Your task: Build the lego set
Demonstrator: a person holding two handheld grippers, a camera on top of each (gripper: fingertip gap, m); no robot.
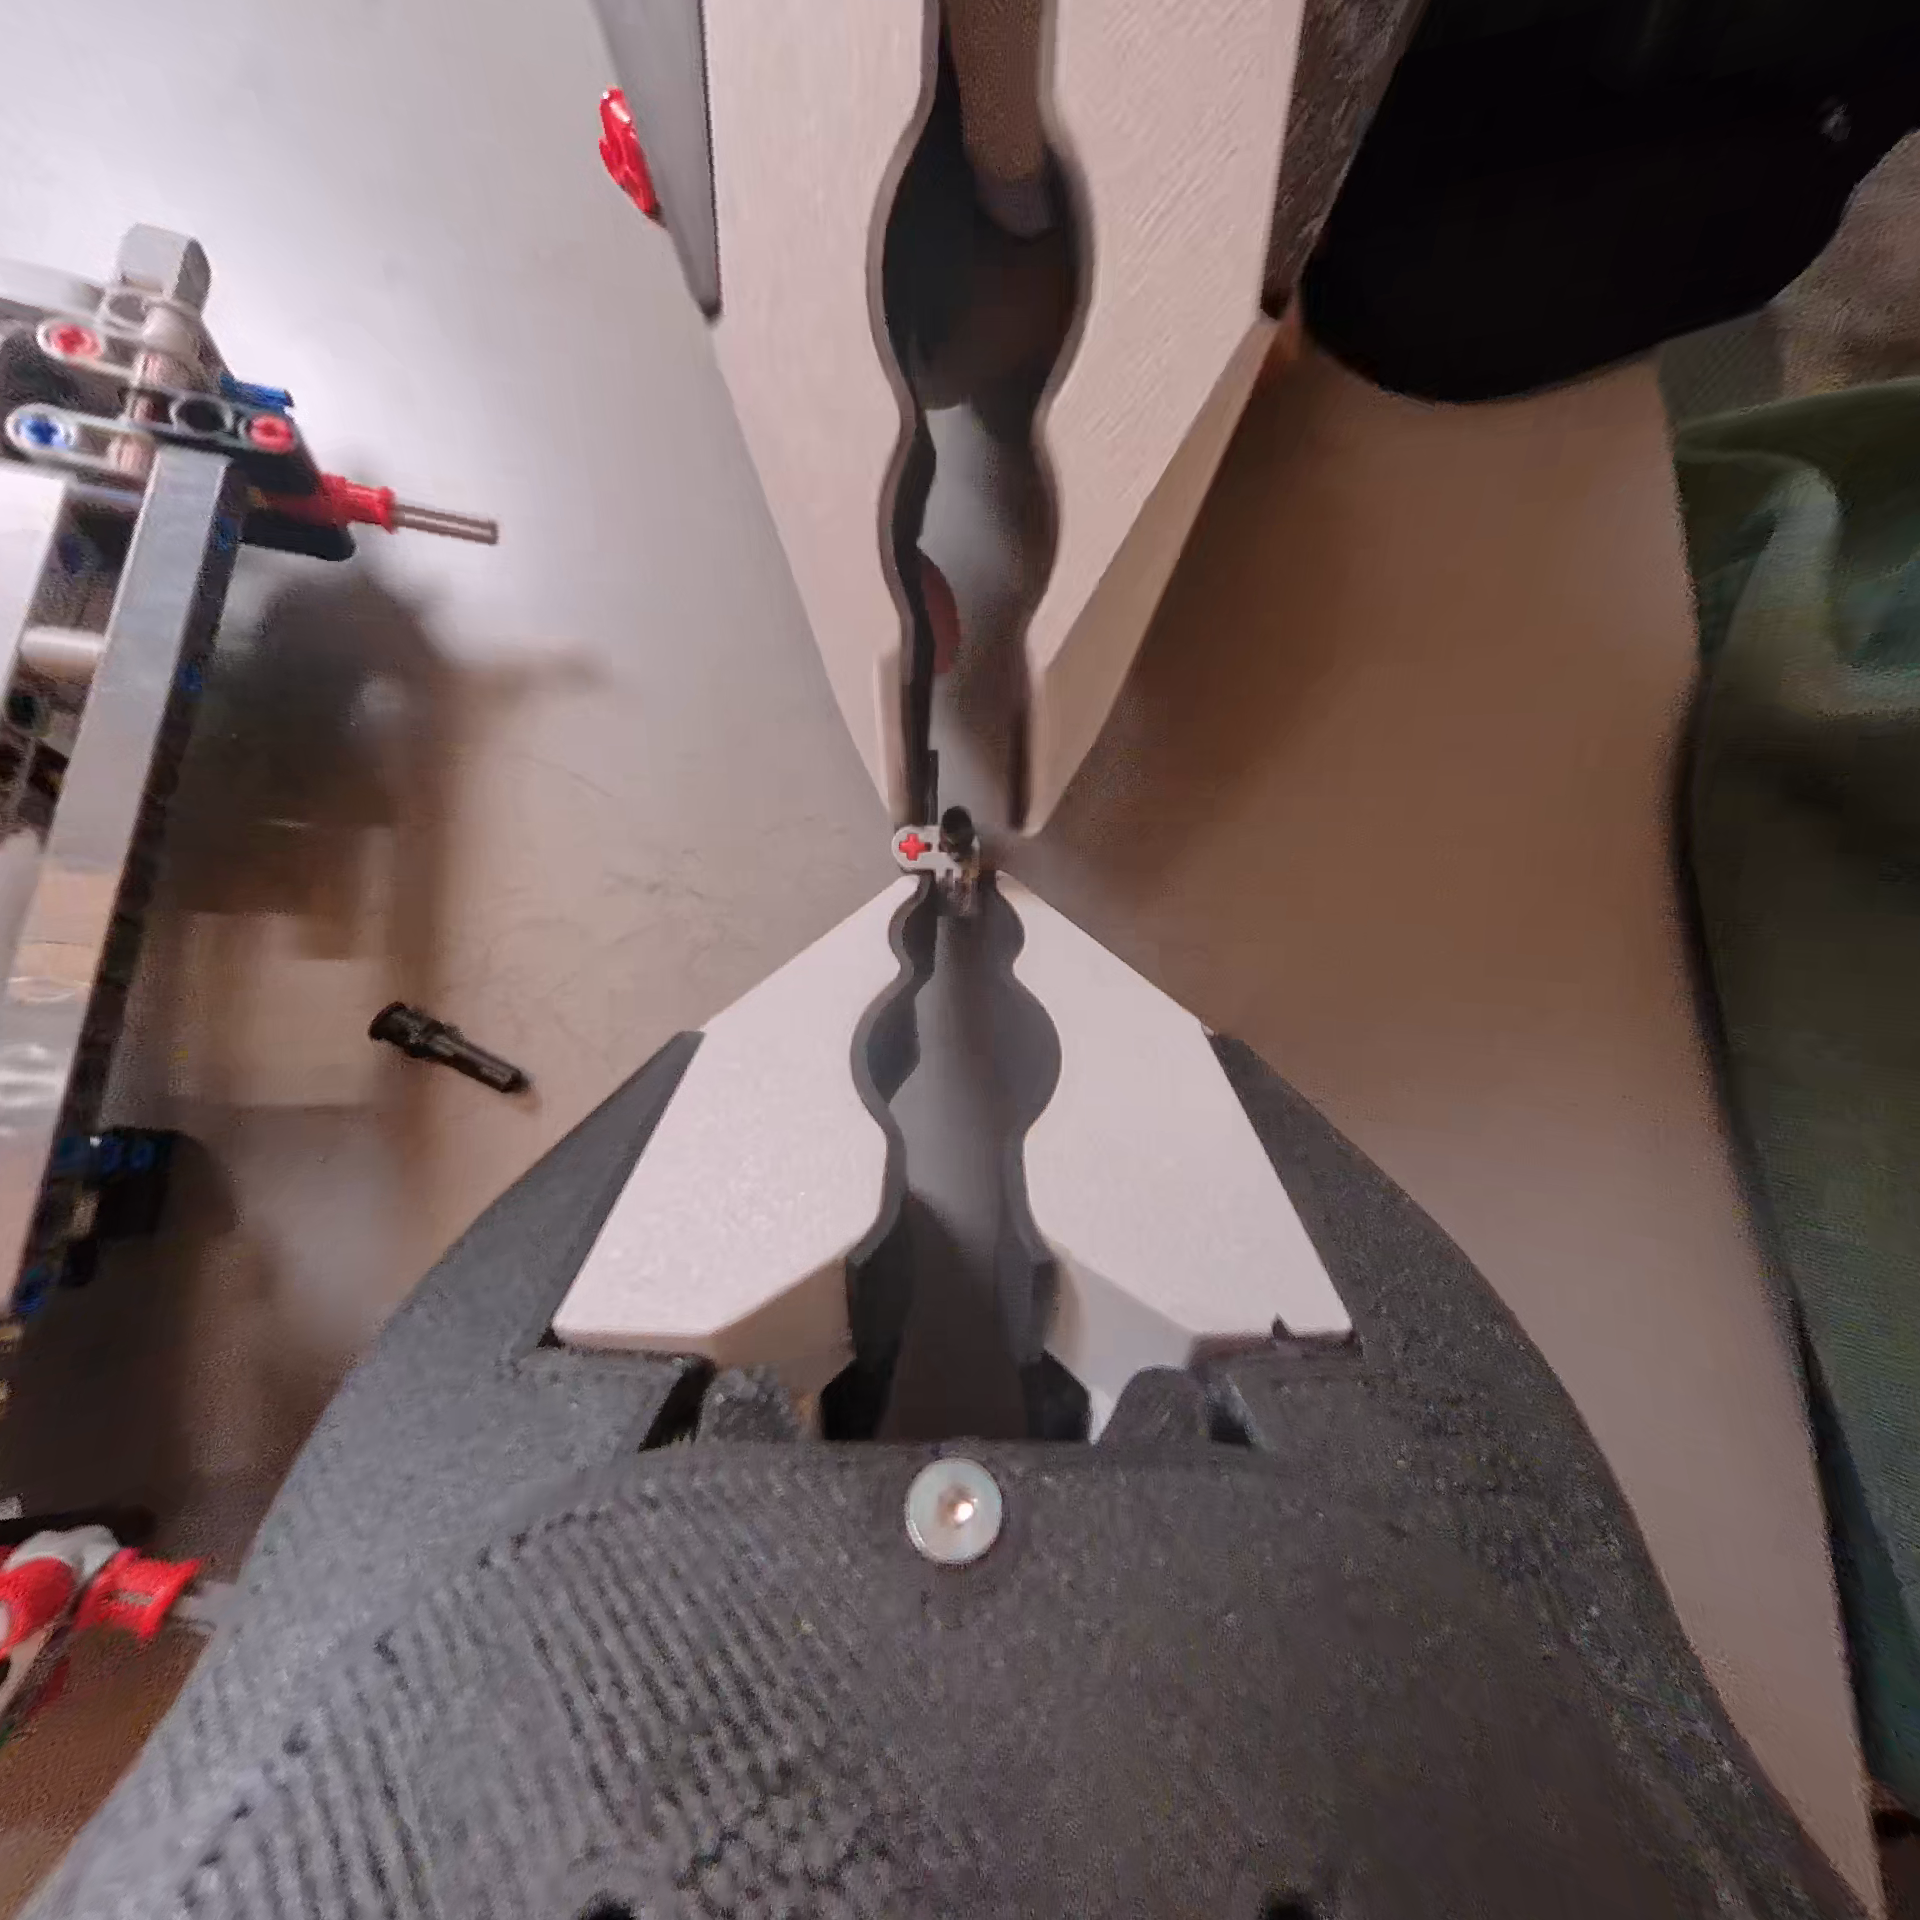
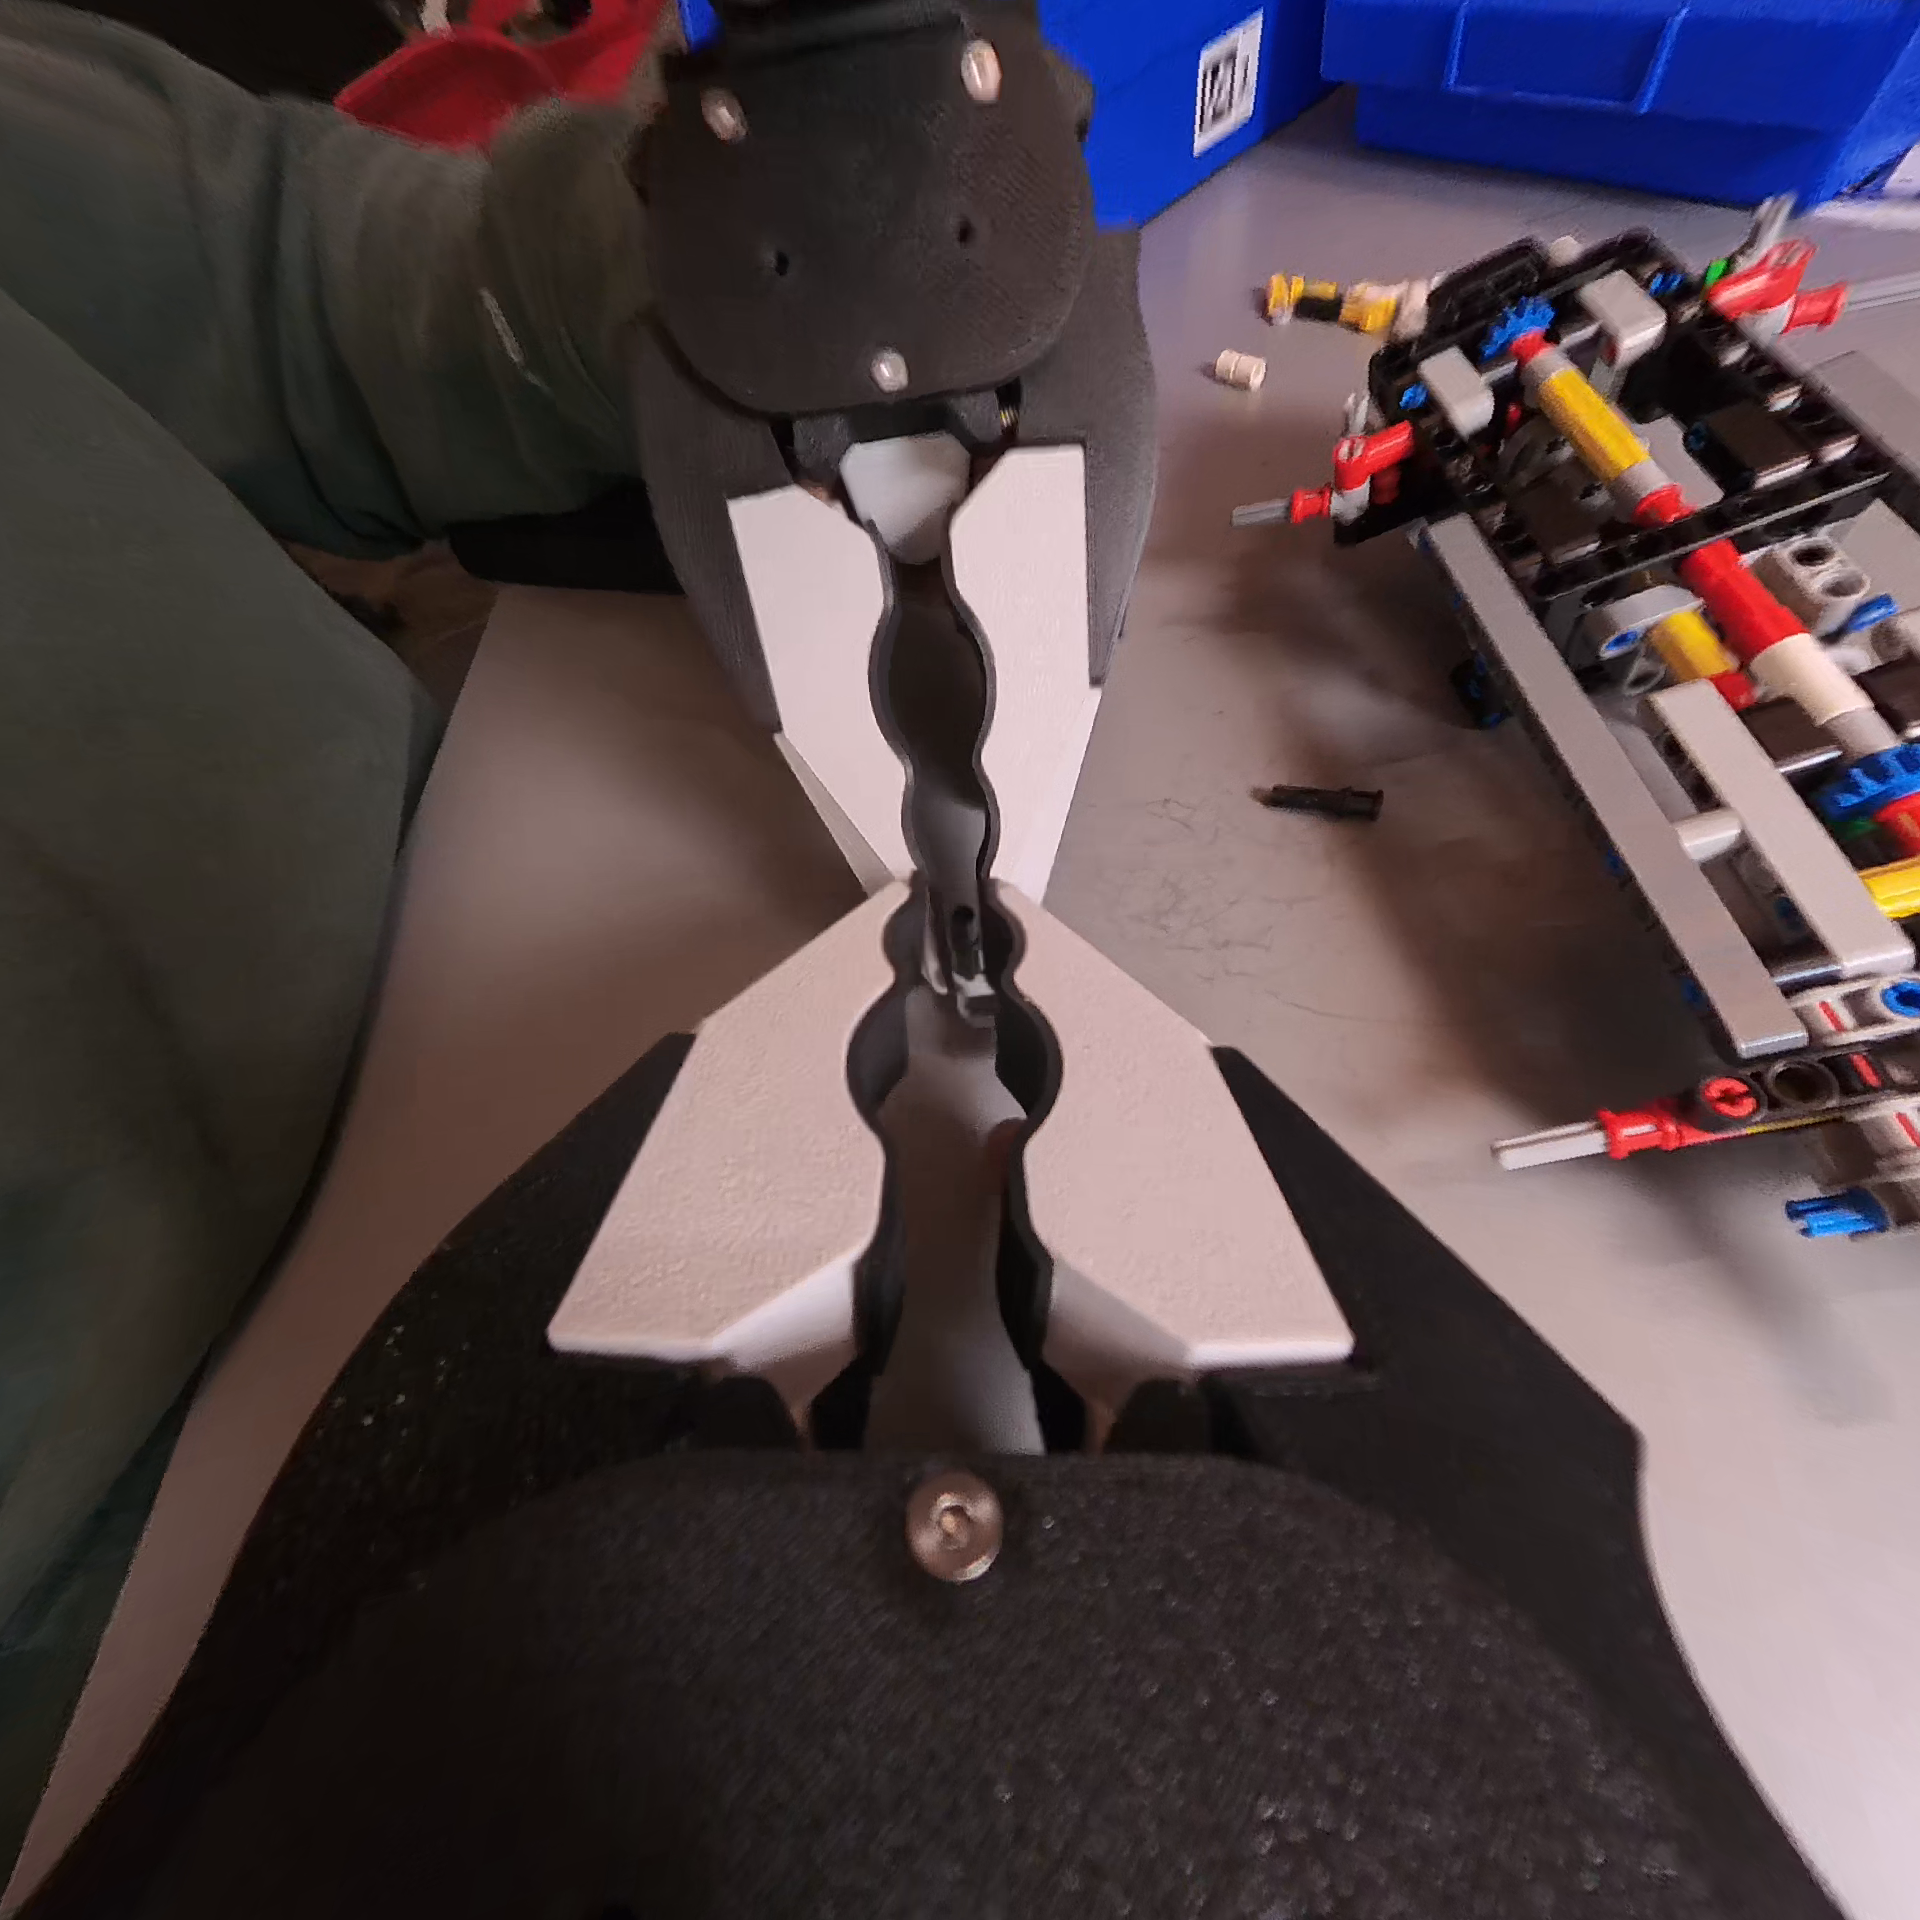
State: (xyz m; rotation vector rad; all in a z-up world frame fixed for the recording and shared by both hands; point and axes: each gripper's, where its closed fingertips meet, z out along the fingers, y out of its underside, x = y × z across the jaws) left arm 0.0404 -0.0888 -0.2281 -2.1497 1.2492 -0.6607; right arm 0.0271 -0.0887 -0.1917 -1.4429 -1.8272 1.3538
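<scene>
Between both tongs' tips, well right of the car frame (image 1: pixel 125 582), hangs one tiny grey link (image 1: pixel 928 847).
Left gripper (image 1: pixel 951 883) and right gripper (image 2: pixel 951 940) each pinch it, tip to tip; it looks stiff, light and slippery, best held by its flat faces.

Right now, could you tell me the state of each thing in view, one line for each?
Left gripper: fingers shut on the small grey and black lego piece, tip to tip with the right gripper.
Right gripper: fingers shut on the same piece.
Long grey and black lego chassis: partly built, lying on the table.
Loose black lego pin: lying flat on the table, untouched.
Blue plastic bins: standing at the table's far side.
</scene>
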